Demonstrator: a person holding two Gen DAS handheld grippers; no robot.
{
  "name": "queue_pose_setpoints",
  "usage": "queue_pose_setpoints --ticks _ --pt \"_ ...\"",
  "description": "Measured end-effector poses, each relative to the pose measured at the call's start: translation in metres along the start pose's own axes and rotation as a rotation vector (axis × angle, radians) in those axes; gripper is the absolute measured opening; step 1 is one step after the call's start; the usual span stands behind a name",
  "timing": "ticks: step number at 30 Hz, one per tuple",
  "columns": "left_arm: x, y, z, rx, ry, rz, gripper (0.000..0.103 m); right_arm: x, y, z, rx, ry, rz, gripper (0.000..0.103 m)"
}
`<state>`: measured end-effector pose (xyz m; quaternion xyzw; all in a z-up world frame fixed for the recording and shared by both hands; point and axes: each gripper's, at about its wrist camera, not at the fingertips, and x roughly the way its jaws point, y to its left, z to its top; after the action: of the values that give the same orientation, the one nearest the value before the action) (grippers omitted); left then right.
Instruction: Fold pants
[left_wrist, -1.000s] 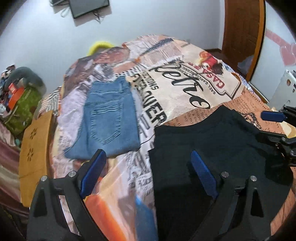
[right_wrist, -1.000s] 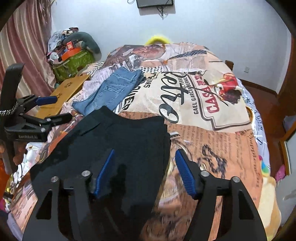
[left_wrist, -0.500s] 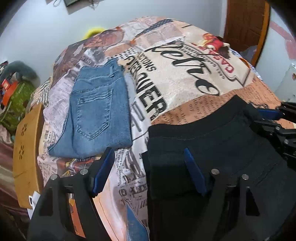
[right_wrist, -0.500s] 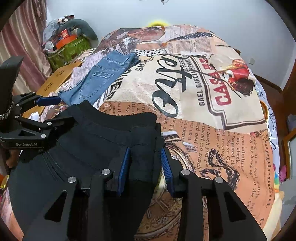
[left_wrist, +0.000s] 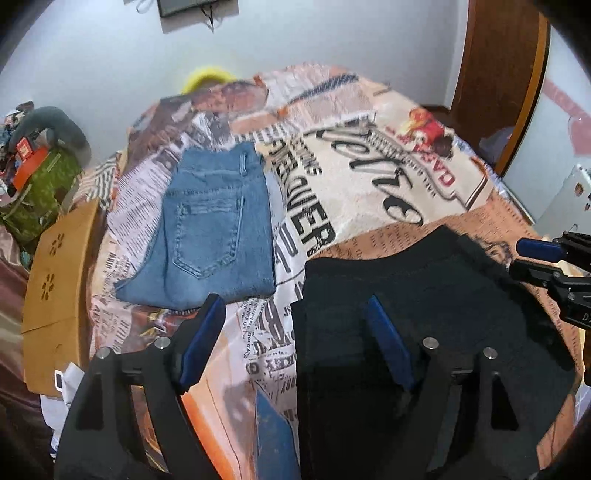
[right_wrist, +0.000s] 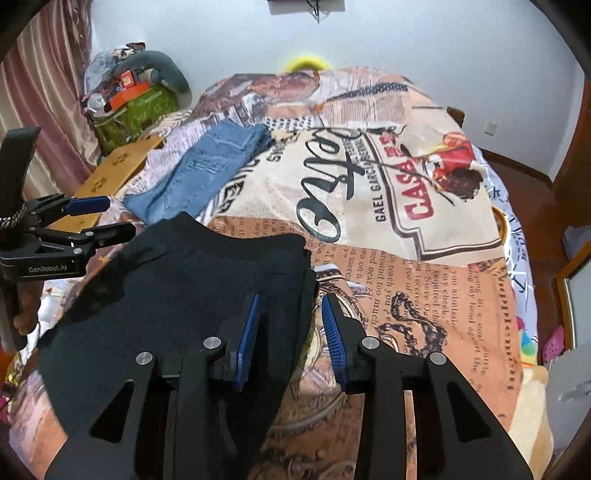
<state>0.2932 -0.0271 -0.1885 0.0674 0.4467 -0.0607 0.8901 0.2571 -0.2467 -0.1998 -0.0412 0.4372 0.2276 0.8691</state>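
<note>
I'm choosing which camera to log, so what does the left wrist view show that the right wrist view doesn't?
Only the left wrist view shows the jeans' back pocket clearly, and the wooden door. Only the right wrist view shows the pink curtain and the whole left gripper, jaws apart. Both show the black pants, folded blue jeans, printed bedspread and yellow object by the wall.

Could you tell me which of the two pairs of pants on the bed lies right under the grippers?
The black pants, spread at the near end under the left gripper and right gripper; the blue jeans lie folded farther back, untouched.
</note>
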Motion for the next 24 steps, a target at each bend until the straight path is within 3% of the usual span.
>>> queue_pose_setpoints --ticks 2,5,9,17,24 --pt "-0.011 0.0 -0.003 -0.004 -0.018 0.013 0.095 -0.011 0.003 -0.001 0.003 -0.014 0.009 0.04" --pt "-0.02 0.001 -0.01 -0.012 -0.022 0.001 0.096 -0.021 0.008 -0.003 0.006 -0.035 0.013 0.056" --pt "-0.018 0.005 -0.023 -0.039 0.035 -0.047 0.097 -0.031 0.014 -0.012 0.026 -0.045 0.037 0.072" --pt "0.026 0.016 -0.043 -0.146 0.245 -0.201 0.101 -0.009 0.005 -0.034 0.113 0.052 0.079 0.075" --pt "0.053 0.021 -0.04 -0.247 0.337 -0.347 0.101 0.014 -0.001 -0.042 0.209 0.122 0.227 0.075"
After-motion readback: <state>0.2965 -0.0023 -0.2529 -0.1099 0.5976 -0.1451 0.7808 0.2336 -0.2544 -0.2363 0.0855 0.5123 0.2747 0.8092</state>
